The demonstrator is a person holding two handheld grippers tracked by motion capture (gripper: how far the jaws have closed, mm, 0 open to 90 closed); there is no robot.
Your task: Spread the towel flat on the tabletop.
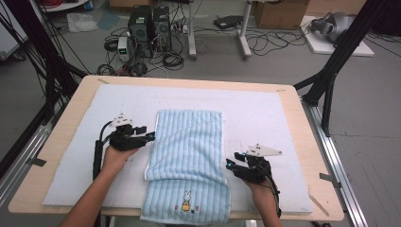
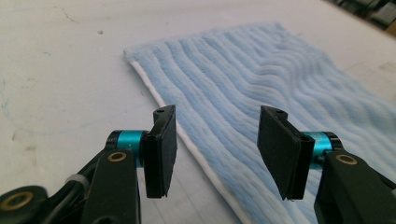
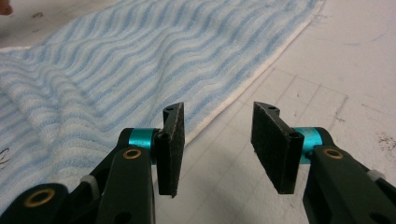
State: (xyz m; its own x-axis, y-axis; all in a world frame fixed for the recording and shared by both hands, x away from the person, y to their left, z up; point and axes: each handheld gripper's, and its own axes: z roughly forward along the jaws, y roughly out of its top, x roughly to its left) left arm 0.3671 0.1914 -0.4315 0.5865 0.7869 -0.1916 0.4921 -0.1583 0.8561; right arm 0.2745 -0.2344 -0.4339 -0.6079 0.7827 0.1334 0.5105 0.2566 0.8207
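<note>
Left gripper [image 1: 150, 135] hangs jaws apart, empty, touching nothing, just off the long left edge of my blue towel [image 1: 188, 142]. Right gripper [image 1: 230, 163], also apart and empty, sits beside the right edge, nearer the fold at the mat's [image 1: 265, 109] front.

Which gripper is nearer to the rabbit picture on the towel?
Right. The right gripper is up and right of the rabbit picture; the left gripper is farther, up and left.
</note>
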